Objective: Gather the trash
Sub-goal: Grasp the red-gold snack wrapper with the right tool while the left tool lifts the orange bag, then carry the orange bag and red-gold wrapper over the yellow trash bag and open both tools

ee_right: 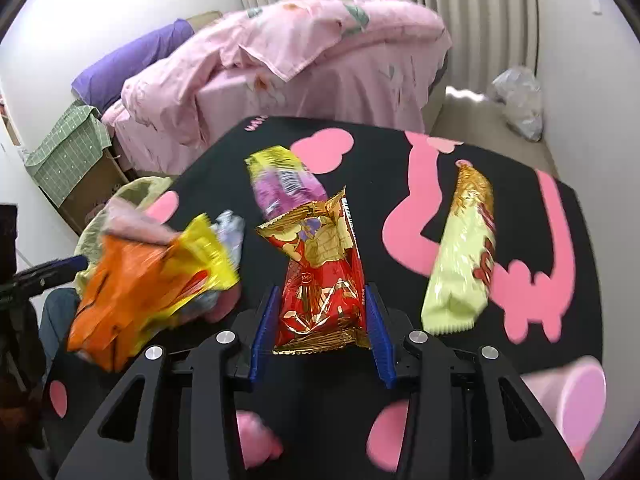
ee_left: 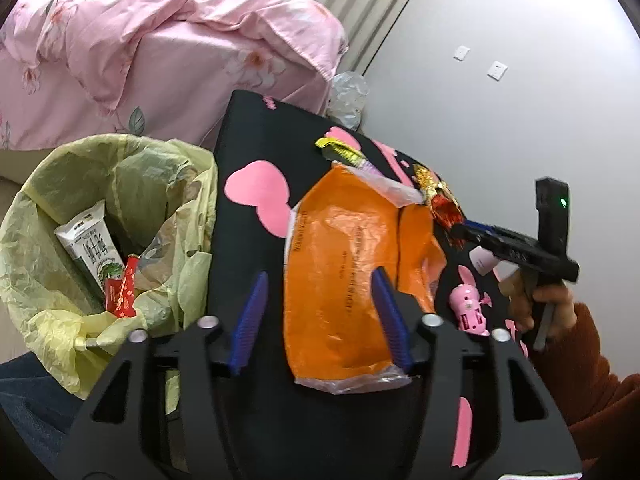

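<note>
Right gripper clamps the red-gold snack wrapper on the black table. Left gripper stands open, empty, beside the yellow-lined trash bin.

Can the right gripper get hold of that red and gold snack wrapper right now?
Probably yes. The red and gold snack wrapper already sits between the right gripper's blue fingers, which hug its sides, and nothing covers it on the black table.

Black pink-patterned table: orange bag, wrappers, pink toy.
</note>
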`<state>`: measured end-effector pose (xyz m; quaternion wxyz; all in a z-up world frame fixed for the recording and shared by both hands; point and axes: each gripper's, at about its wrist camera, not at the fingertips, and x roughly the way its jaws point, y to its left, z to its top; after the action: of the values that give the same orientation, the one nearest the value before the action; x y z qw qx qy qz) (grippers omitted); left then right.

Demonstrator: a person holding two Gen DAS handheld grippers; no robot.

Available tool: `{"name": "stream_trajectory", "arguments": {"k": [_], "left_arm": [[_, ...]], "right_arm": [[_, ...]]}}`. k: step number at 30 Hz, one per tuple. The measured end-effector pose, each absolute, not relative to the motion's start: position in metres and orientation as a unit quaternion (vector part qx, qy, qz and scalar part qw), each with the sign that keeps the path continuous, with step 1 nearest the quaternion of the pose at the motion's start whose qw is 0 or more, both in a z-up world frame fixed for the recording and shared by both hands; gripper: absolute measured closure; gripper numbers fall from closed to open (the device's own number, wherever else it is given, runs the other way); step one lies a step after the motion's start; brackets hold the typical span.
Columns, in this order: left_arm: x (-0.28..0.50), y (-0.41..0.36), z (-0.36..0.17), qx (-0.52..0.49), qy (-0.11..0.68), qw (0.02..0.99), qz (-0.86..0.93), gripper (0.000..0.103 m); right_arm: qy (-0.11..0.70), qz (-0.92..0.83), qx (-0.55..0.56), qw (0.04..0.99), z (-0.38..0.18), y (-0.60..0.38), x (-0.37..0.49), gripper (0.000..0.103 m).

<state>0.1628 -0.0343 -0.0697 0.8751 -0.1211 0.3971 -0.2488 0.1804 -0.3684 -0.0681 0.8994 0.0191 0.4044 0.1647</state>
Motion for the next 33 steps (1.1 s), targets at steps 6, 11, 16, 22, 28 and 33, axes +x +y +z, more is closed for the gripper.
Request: {"name": "stream_trajectory", "arguments": {"k": [6,11,16,22,28,33], "left_arm": [[0.147,-0.054,-0.064,-0.089,0.39,0.876,-0.271,0.047],[0.136,-0.094,-0.071,-0.025,0.4,0.872,-0.28,0.045],[0.139,-0.13,-0.082,0.061,0.396,0.882,-0.248,0.045],[0.146,-0.132,-0.094,0.075,0.428,0.872,-0.226,0.048],[0.127,-0.121,-0.072,0.048,0.41,0.873,-0.259,0.07],[0.113,-0.115,-0.038,0.014,0.377,0.882,-0.283,0.07]], "right_arm": [[0.377,0.125,0.04,0.917,-0.064,-0.379,0.121,0.062],[0.378,0.107,0.093,0.915,-0.074,-0.393,0.091,0.062],[0.374,0.102,0.124,0.913,-0.08,-0.401,0.074,0.062],[0.361,0.091,0.108,0.922,-0.076,-0.4,0.056,0.062],[0.343,0.089,0.097,0.93,-0.066,-0.399,0.046,0.062],[0.325,0.092,0.089,0.937,-0.052,-0.396,0.038,0.062]]}}
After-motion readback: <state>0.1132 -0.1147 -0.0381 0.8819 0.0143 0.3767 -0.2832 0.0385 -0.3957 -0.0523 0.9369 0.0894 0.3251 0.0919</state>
